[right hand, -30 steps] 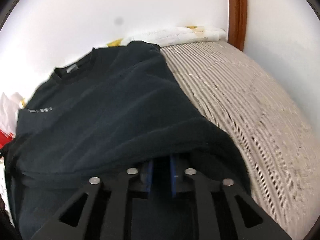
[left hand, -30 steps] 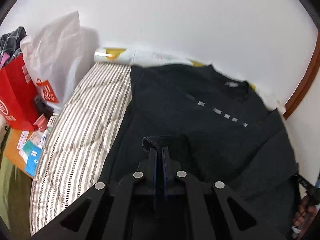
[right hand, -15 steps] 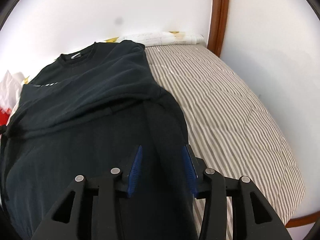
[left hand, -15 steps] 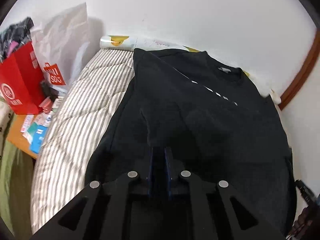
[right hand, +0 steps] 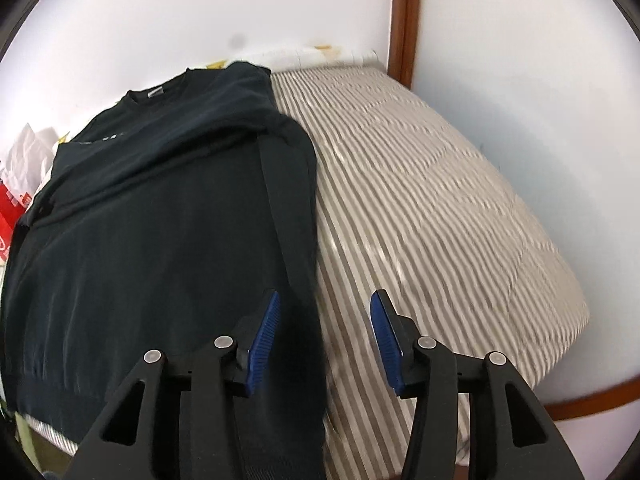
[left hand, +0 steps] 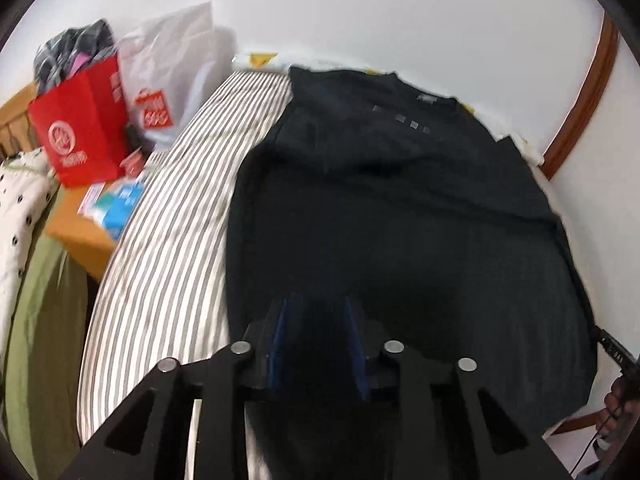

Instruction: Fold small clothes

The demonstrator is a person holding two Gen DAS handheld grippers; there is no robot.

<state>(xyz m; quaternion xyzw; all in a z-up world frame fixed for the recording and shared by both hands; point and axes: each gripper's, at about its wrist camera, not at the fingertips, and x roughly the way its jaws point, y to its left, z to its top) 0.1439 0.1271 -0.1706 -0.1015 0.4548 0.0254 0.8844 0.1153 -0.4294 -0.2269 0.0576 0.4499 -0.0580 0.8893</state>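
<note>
With the dark navy knit sweater [right hand: 160,220] lying lengthwise toward twelve o'clock on the striped bed [right hand: 440,200], your left gripper [left hand: 318,340] and right gripper [right hand: 324,336] have just opened, holding nothing; its right edge lies between the right fingers [right hand: 264,332].

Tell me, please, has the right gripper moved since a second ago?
Yes. The right gripper has backed away from the wooden post toward the striped mattress near edge, its jaws opening and releasing the black sweater.
</note>
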